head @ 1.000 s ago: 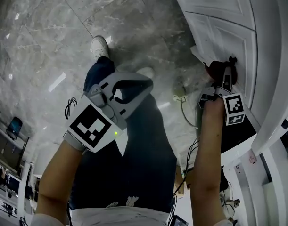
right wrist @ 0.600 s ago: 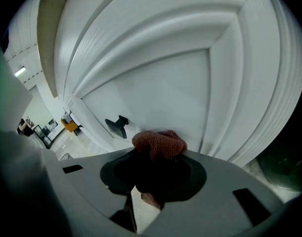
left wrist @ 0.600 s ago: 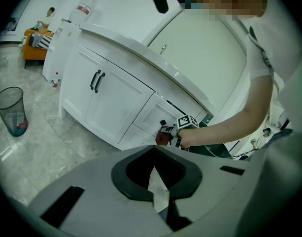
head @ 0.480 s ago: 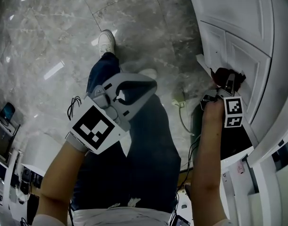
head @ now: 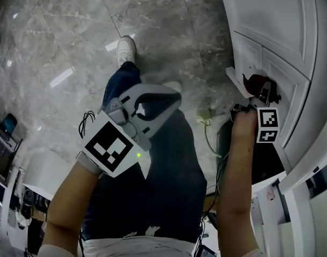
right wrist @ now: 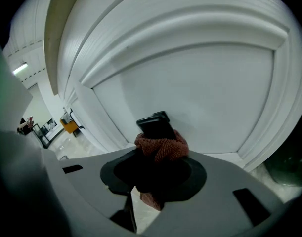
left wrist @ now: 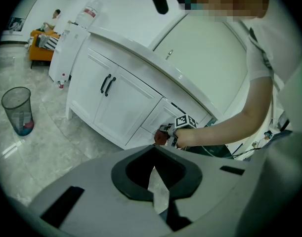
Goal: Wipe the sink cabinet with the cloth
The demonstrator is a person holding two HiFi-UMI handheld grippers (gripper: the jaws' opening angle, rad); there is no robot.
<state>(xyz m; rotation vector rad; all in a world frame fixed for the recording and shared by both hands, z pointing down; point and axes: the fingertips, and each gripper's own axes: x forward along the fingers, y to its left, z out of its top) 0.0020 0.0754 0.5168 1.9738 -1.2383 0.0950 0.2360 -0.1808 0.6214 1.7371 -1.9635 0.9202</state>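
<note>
The reddish-brown cloth is pinched in my right gripper, which is shut on it and presses it against a recessed panel of the white sink cabinet. In the head view the cloth and right gripper sit at the panel's lower corner on the cabinet. My left gripper hovers over the person's thigh, shut and holding nothing. Seen from the left gripper view, past the left gripper, the cloth rests on the cabinet front.
A grey marble floor lies below, with a white shoe on it. A pale cable trails on the floor by the cabinet base. A mesh bin stands left of the cabinet, whose doors have black handles.
The right gripper, still shut on the cloth, has shifted slightly along the cabinet door. The head view has swung a little. The left gripper has hardly moved.
</note>
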